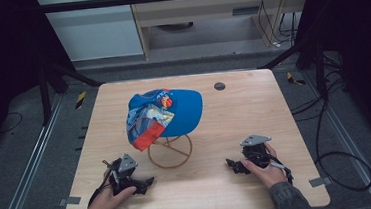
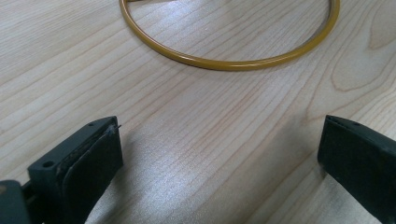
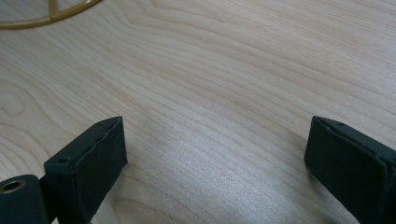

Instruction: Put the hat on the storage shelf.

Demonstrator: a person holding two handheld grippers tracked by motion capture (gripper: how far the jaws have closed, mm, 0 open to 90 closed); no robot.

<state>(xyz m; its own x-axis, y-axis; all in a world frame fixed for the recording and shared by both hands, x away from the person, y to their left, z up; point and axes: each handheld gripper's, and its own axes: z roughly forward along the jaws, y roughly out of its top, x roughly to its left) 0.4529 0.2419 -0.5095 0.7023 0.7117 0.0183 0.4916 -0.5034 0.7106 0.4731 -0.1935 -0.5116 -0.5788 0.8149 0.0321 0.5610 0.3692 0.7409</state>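
**A:** so where's everything sitting right now? The blue cap is perched on that gold wire stand around the middle of the worktop, with a colourful cloth draped over its left side. Left tongs and right tongs are both resting low on the wood near the front edge, one either side of the stand and well apart from the cap

**B:** yep, and both pairs are spread wide with nothing between them. In the left gripper view you get bare wood grain between the jaws and the stand's ring just ahead; the right gripper view catches a bit of the ring up in the corner

**A:** how do you reckon the cap handles?

**B:** my guess is light and floppy in the crown, stiffer at the brim. I'd pinch the brim or the lower rim, since soft fabric bunches and slides. The stand looks thin and light too, so a sideways tug could tip it. Lift straight up, imo, and mind that loose cloth, it may slip off
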